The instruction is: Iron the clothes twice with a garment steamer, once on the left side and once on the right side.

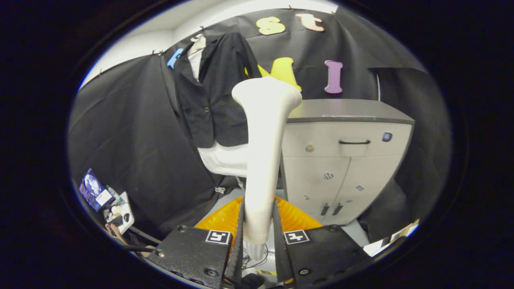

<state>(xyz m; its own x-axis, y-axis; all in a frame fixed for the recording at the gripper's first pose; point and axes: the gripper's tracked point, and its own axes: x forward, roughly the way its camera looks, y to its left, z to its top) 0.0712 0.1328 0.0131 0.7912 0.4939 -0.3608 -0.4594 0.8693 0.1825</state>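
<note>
A white garment steamer [263,152] stands upright between my fingers, its wide head at the top. My gripper [259,237] is shut on the steamer's handle, both fingers pressing its sides. Beyond the steamer hangs a black jacket [215,92] over a white shirt [225,158], up on the booth's cloth wall. The steamer head is level with the jacket's right lower part and hides part of its right edge. A gap seems to remain between head and cloth, though I cannot tell for sure.
A grey-topped cabinet [345,160] with a black handle stands just right of the clothes. An orange object [219,218] lies low behind my fingers. A small table with clutter [110,200] is down at the left.
</note>
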